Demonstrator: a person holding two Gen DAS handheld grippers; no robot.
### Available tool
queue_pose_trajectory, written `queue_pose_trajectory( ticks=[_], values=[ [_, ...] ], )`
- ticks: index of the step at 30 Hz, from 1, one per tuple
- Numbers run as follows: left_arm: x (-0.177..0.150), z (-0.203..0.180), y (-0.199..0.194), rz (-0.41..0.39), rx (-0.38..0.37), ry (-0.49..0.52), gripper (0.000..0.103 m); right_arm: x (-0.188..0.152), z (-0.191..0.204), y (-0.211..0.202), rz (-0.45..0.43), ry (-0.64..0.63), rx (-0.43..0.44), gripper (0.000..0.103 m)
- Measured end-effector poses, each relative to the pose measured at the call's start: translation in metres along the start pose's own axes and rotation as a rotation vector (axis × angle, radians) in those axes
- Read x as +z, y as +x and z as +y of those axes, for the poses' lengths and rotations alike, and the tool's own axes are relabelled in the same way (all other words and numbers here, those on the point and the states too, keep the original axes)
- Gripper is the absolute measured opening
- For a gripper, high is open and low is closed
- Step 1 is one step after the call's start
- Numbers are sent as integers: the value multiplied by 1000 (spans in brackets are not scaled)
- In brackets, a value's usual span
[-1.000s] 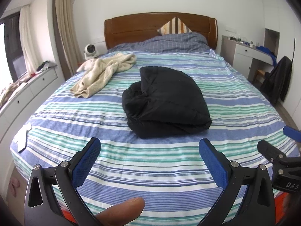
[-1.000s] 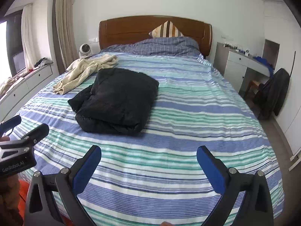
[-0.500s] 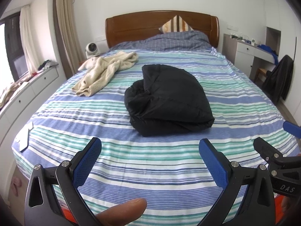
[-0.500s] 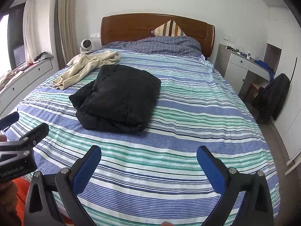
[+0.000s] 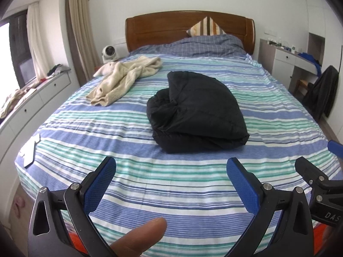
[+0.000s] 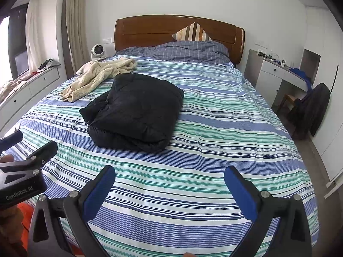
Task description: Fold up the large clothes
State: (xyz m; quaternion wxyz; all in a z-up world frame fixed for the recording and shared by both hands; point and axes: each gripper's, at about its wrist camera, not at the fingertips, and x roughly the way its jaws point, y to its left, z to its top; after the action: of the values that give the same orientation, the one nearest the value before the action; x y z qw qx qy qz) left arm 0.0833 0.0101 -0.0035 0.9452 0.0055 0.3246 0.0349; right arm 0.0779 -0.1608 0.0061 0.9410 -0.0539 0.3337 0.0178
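On the bed point(image 5: 128, 171), black jacket point(image 5: 197, 111) unmoved; tongs slightly raised.

Striped pillow point(image 5: 205, 26) against wooden headboard point(image 5: 158, 30)

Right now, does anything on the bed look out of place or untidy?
Yes. The cream garment lies crumpled and unfolded near the bed's far left corner. The black jacket is folded, though a bunched part bulges out on its left side. Both claws, left and right, are open, holding nothing.

Only readable stuff: "GenRobot.AI" printed on the left gripper point(image 6: 21, 150) body, and "DAS" on the right gripper point(image 5: 317, 160) body, rest cut off.
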Motion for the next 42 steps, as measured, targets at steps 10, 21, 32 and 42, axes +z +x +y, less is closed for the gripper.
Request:
queue_pose_trajectory(
  ticks=[10,21,32,42],
  values=[
    [3,2,-11,-21,2,-1,102,2,2,-4,-9,-8,4,103],
    [4,0,-13,-27,10,12,102,3,5,-10,-16,-11,12,103],
    [4,-1,-14,-27,11,1,102,0,4,-9,-5,-8,15,103],
    [2,3,-13,-23,-28,-23,102,2,0,-11,-15,0,8,103]
  ],
)
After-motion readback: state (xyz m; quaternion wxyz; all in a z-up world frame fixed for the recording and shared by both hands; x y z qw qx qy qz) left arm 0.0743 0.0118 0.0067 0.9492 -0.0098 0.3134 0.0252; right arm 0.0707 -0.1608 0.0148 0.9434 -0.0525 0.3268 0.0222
